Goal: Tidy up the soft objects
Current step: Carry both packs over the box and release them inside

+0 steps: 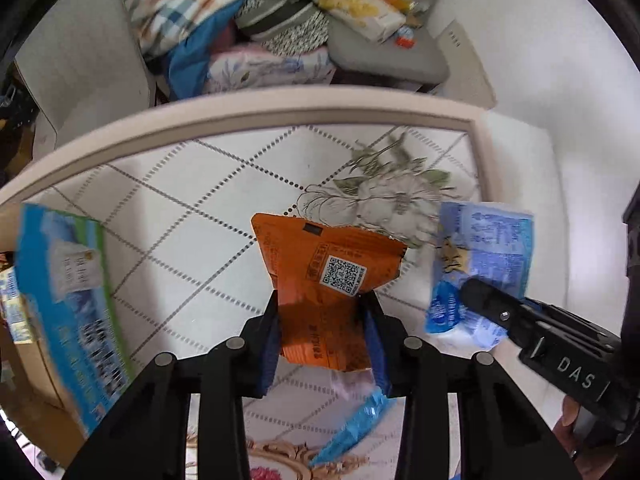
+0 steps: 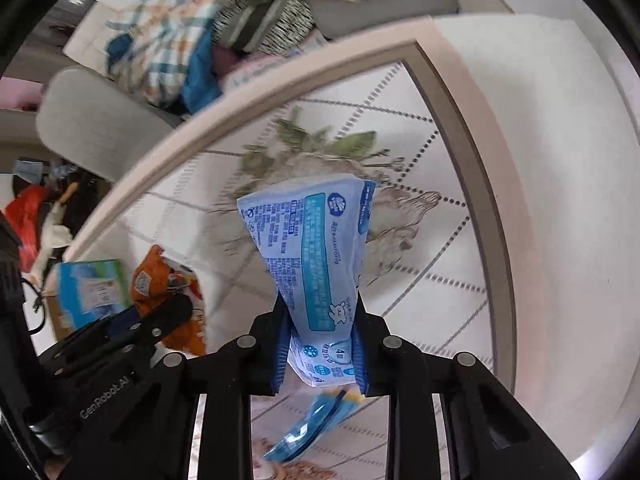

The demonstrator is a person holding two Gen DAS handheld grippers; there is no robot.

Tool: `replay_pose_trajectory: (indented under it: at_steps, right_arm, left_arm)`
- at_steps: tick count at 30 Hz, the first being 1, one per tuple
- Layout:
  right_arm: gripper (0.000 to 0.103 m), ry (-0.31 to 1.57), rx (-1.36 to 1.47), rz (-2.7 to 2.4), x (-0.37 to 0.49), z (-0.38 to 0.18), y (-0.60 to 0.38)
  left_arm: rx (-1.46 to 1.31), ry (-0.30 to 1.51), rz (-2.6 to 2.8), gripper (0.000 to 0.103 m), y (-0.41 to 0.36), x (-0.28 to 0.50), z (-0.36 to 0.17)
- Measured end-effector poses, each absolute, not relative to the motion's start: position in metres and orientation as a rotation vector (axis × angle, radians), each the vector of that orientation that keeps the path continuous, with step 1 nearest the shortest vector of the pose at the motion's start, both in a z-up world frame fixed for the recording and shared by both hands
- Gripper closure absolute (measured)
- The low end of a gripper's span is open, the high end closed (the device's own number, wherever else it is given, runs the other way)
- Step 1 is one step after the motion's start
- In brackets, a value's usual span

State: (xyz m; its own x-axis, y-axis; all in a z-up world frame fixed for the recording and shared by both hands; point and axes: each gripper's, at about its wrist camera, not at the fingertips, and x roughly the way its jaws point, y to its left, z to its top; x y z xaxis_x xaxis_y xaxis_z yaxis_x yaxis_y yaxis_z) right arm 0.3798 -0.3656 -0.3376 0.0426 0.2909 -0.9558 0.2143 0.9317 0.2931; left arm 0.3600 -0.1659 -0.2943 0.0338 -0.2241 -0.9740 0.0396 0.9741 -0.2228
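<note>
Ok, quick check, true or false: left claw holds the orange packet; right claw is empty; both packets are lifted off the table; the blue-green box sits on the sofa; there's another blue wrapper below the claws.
1. The left claw holds the orange packet. True.
2. The right claw is empty. False: it is shut on the light blue packet.
3. Both packets are lifted off the table. True.
4. The blue-green box sits on the sofa. False: it is at the table's left edge.
5. Another blue wrapper lies below the claws. True.
</note>
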Motion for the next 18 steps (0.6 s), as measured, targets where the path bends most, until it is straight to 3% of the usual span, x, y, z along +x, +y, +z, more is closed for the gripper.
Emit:
replay_pose_trajectory:
  at_steps: [7, 18]
  right_arm:
    - [0.076, 1.441, 0.409, 0.196, 0.334, -0.26, -0.3]
    - [0.076, 1.412, 0.362, 0.377, 0.268, -0.202, -0.131]
  left_arm:
    - [-0.156, 1.399, -0.251, 0.069, -0.1, 0.314, -0.211]
    - [-0.169, 1.348, -0.15, 0.069, 0.066, 0.252, -0.168]
